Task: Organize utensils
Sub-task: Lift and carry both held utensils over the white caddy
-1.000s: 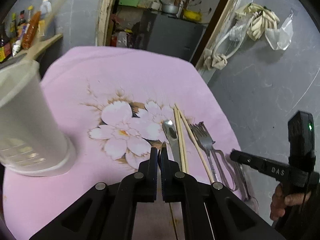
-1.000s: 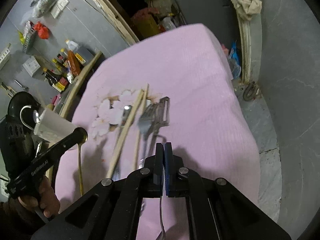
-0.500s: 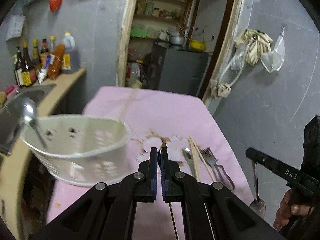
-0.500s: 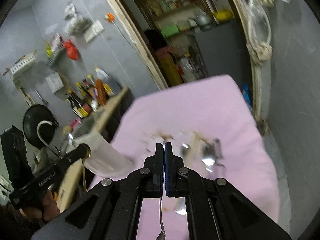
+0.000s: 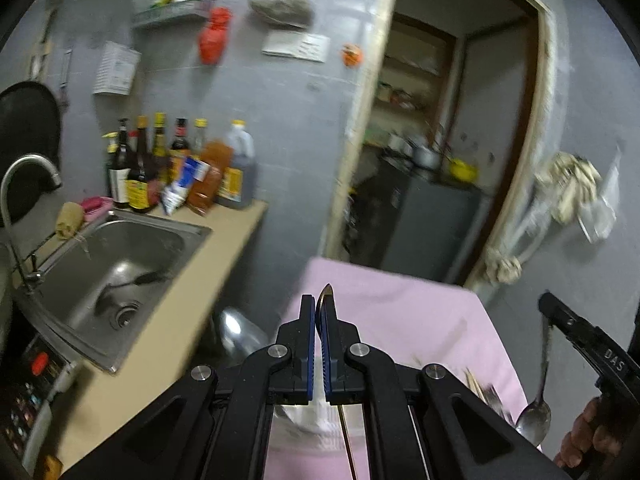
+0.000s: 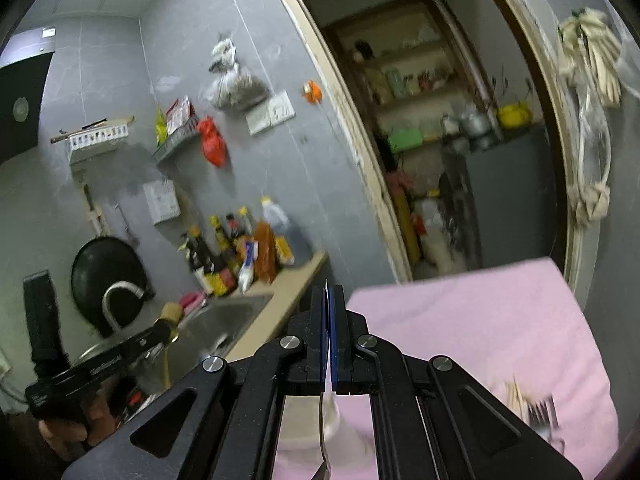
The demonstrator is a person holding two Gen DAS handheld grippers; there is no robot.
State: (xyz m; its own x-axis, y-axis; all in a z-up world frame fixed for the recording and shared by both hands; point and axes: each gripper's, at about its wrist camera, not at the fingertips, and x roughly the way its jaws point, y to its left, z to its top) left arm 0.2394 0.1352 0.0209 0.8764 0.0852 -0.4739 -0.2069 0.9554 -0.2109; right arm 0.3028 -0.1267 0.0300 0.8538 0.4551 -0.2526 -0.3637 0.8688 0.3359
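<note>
My left gripper (image 5: 319, 312) is shut on a gold-coloured utensil whose tip (image 5: 325, 294) sticks out above the fingers and whose thin handle (image 5: 347, 440) hangs down. My right gripper (image 6: 330, 300) is shut on a silver spoon; its handle (image 6: 325, 432) hangs below the fingers, and its bowl shows in the left wrist view (image 5: 534, 420). Both are raised above the pink table cloth (image 6: 480, 320). The white utensil holder (image 6: 320, 432) sits below, mostly hidden. Chopsticks (image 6: 516, 394) and a fork (image 6: 544, 416) lie blurred on the cloth at the right.
A steel sink (image 5: 116, 276) with a tap (image 5: 24, 176) sits in a beige counter left of the table. Sauce bottles (image 5: 180, 168) stand behind it. A doorway (image 6: 440, 160) to a storage room is beyond the table. Grey walls close by.
Both grippers have lifted and tilted upward, each still shut on its utensil. The table and the white holder have dropped low in both views; the sink and wall now fill them.
</note>
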